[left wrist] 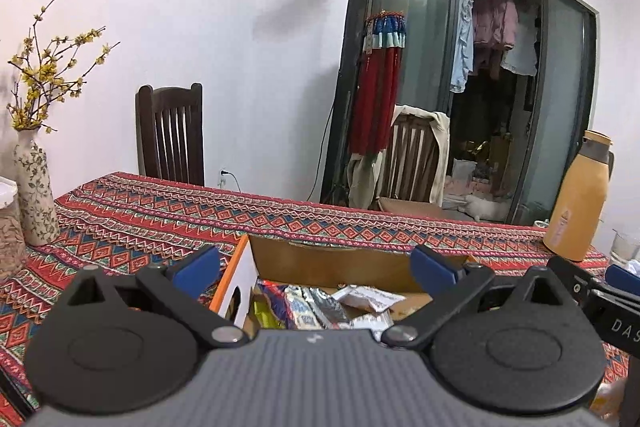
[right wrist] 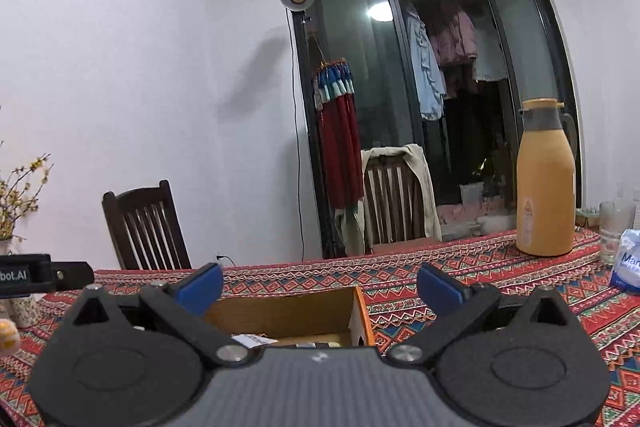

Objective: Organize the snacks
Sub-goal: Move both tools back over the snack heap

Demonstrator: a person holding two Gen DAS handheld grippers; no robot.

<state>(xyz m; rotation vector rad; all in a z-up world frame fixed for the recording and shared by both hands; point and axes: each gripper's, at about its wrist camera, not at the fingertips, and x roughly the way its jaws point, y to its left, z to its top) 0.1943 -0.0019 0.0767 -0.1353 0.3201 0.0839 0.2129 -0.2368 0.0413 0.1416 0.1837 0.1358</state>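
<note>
An open cardboard box [left wrist: 332,263] with an orange-and-white side stands on the patterned tablecloth. Several wrapped snacks [left wrist: 320,307] lie inside it, silver, white and yellow packets. My left gripper [left wrist: 316,267] is open and empty, held above the box's near side with its blue pads spread wide. My right gripper [right wrist: 320,287] is open and empty, above the same box [right wrist: 288,311] near its right wall. Only a bit of a wrapper [right wrist: 256,339] shows in the right wrist view. The right gripper's body also shows at the right edge of the left wrist view [left wrist: 600,299].
An orange thermos [right wrist: 546,179] and a glass [right wrist: 616,227] stand at the table's right, with a blue-white packet [right wrist: 628,263] beside them. A flowered vase [left wrist: 34,187] and a jar [left wrist: 8,227] stand at the left. Two wooden chairs [left wrist: 172,135] are behind the table.
</note>
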